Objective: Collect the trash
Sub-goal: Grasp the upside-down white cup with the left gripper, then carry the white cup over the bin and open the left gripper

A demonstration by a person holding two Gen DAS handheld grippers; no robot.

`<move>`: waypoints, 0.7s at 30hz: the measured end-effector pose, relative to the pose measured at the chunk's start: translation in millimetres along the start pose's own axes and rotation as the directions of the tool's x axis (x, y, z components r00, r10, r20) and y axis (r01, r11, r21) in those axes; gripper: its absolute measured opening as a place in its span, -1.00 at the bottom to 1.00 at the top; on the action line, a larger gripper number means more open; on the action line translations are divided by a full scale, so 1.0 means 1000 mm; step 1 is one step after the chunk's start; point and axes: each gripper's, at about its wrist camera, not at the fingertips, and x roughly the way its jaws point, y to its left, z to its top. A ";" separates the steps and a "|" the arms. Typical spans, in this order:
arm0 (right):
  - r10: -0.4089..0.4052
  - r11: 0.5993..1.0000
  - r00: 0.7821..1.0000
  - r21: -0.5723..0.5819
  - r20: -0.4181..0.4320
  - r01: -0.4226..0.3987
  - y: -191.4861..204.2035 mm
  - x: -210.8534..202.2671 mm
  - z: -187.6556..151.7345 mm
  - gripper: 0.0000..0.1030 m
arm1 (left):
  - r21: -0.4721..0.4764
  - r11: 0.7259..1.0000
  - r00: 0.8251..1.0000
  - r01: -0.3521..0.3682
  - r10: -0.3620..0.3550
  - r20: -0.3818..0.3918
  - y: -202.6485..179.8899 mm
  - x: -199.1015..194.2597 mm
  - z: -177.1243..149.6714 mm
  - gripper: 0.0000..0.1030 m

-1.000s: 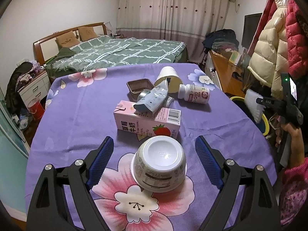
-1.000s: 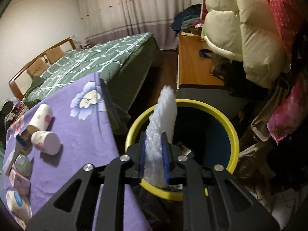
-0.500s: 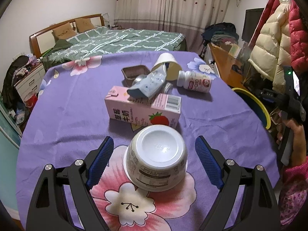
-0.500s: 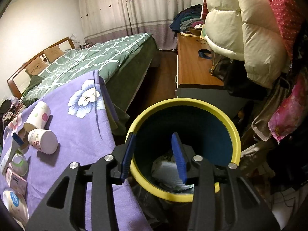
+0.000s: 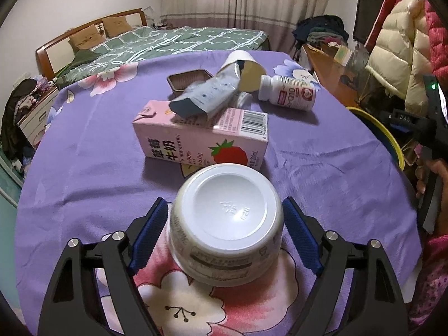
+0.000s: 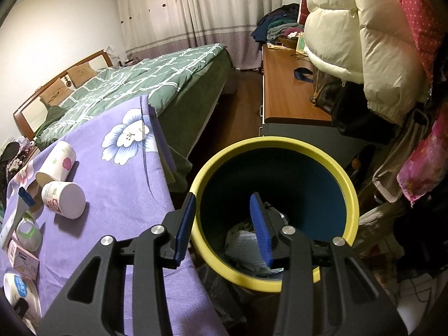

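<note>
An upside-down white plastic bowl [image 5: 224, 224] sits on the purple flowered tablecloth [image 5: 84, 154]. My left gripper [image 5: 225, 207] straddles it, jaws closing, blue pads [image 5: 151, 229] just off its sides. Behind it lie a pink strawberry milk carton [image 5: 201, 140], a blue pouch [image 5: 204, 98], a paper cup [image 5: 246, 70], a white bottle [image 5: 288, 96] and a brown tray [image 5: 187, 79]. My right gripper [image 6: 222, 198] hangs open and empty over the yellow-rimmed bin [image 6: 280, 140]. White crumpled trash [image 6: 243, 240] lies at the bin's bottom.
The bin stands on the floor off the table's right edge [image 6: 165, 173]. A wooden desk [image 6: 285, 89] and hanging puffy coats [image 6: 364, 42] crowd behind it. A green-quilted bed [image 5: 182, 42] lies beyond the table. A person's hand [image 5: 431, 179] shows at the right.
My left gripper came down around the bowl and its jaws narrowed. My right gripper opened and the white bubble wrap it held dropped into the bin.
</note>
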 end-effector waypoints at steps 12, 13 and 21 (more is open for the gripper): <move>0.015 1.000 1.000 0.018 0.019 -0.015 -0.009 -0.012 -0.002 -0.25 | 0.040 0.999 0.999 0.019 -0.021 0.027 -0.010 -0.016 0.003 0.54; 0.016 1.000 1.000 0.020 0.022 -0.017 -0.011 -0.014 -0.002 -0.25 | 0.047 0.999 0.999 0.026 -0.028 0.038 -0.014 -0.021 0.005 0.54; 0.008 0.999 0.998 0.036 0.059 -0.010 -0.034 -0.034 0.000 -0.25 | 0.130 0.985 0.987 0.111 -0.124 0.098 -0.058 -0.043 0.039 0.54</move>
